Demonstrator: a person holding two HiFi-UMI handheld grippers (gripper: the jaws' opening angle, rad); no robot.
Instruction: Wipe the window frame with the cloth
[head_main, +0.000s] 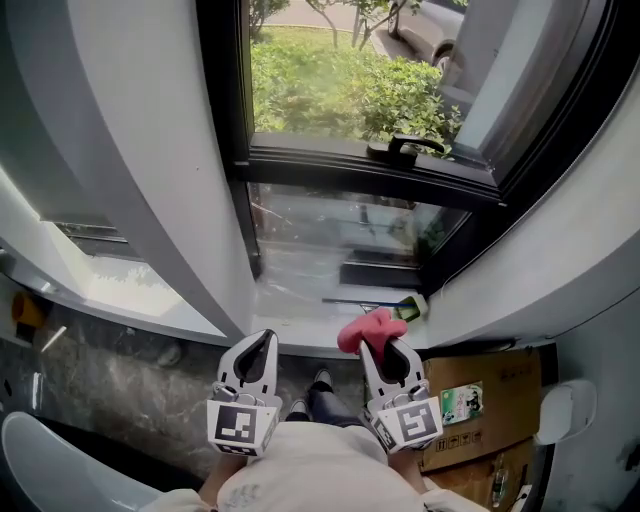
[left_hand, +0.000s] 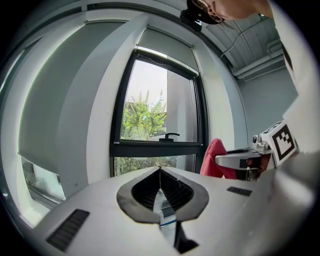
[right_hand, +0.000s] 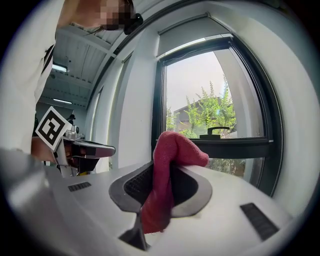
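Left gripper: the left gripper (head_main: 267, 338) is held low in front of the person's body. Its jaws meet at the tips (left_hand: 160, 170) and nothing is between them.
Right gripper: the right gripper (head_main: 384, 350) is just beside the left one and level with it. Its jaws are clamped on the red cloth (right_hand: 172, 148).
Cloth: in the head view the red cloth (head_main: 365, 329) bunches up above the right jaw tips. It is short of the window, not touching the sill or the frame. In the right gripper view one end hangs down between the jaws and the other folds over to the right.
Floor: dark speckled stone, with the person's dark shoes (head_main: 321, 381) between the two grippers.
Cardboard box: a cardboard box (head_main: 487, 403) stands on the floor to the right of the right gripper.
Sill: the pale window sill (head_main: 291, 297) lies beyond the jaws. A green-and-white tool (head_main: 409, 308) with a thin blue handle lies at its right end.
Window frame: the black window frame (head_main: 368, 166) rises past the sill, its horizontal bar running between a lower and an upper pane.
Handle: a black window handle (head_main: 407, 148) sits on that bar, right of centre.
Outside: green bushes (head_main: 345, 88) fill the upper pane.
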